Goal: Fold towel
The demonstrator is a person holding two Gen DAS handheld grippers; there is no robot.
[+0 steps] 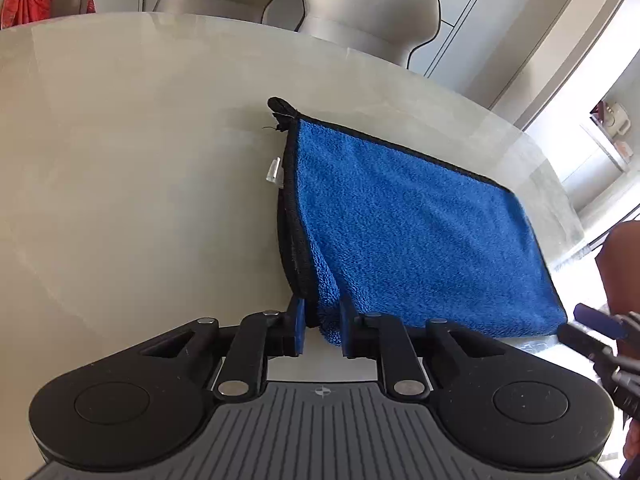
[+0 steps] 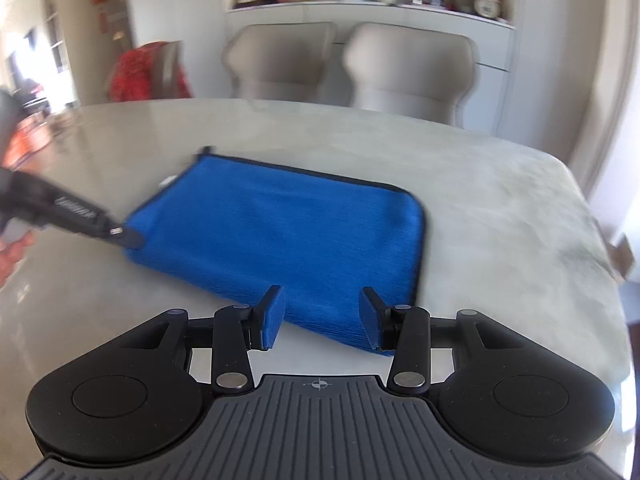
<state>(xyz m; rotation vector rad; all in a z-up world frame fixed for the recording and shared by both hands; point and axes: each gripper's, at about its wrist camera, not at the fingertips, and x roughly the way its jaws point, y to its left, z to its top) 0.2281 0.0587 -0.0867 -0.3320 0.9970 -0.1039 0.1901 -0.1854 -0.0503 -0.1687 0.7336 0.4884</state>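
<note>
We treat the blue microfibre towel (image 1: 420,232) as soft, light and limp. Left hand-held gripper (image 1: 322,326) pinches its near corner; right hand-held gripper (image 2: 322,318) gapes empty over its near edge.

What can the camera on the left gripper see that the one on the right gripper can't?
Only the left wrist view shows the left gripper closed on a corner of the blue towel, plus the towel's black loop and white tag. Only the right wrist view shows the right gripper open above the towel's near edge, and a cluttered shelf. Both show the towel, the pale table and two grey chairs.
</note>
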